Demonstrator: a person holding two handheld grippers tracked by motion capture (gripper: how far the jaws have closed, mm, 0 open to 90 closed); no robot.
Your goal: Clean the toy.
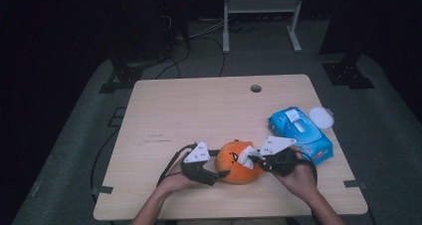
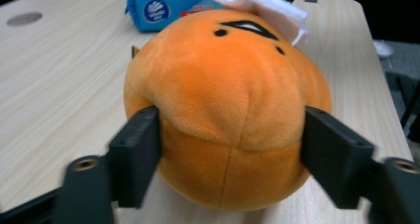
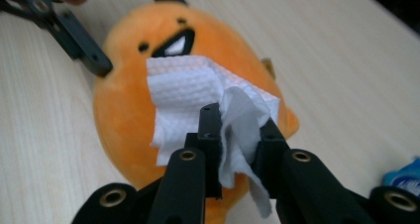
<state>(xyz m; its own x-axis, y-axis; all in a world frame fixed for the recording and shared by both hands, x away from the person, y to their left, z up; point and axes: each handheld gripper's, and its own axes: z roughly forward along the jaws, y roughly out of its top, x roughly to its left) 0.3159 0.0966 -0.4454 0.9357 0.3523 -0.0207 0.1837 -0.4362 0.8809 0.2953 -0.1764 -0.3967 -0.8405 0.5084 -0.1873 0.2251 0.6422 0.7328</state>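
An orange plush toy [image 1: 238,163] with a small black-and-white face sits on the light wooden worktop [image 1: 199,110], near the edge closest to the person and between the two hands. The left gripper [image 1: 219,175] grips the toy: in the left gripper view its two black jaws press into the toy's sides low down, one on each flank, and the plush [image 2: 228,115] bulges between them. The right gripper [image 1: 253,158] is closed on a white wipe [image 1: 247,156]; in the right gripper view the jaws pinch a bunched fold of the wipe [image 3: 208,100], and the rest of the sheet lies spread on the top of the toy [image 3: 124,115] just below its face. The left hand [image 1: 174,181] and the right hand [image 1: 301,177] come in from the bottom edge of the high view, each wrapped around its tool. To the right of the toy, near the right gripper, a blue pack of wet wipes [image 1: 301,132] lies on the worktop with its flap lifted, and a round white lid [image 1: 321,117] rests just beside the pack's far end at the worktop's right edge. A small round hole [image 1: 256,88] sits in the worktop near its far side.
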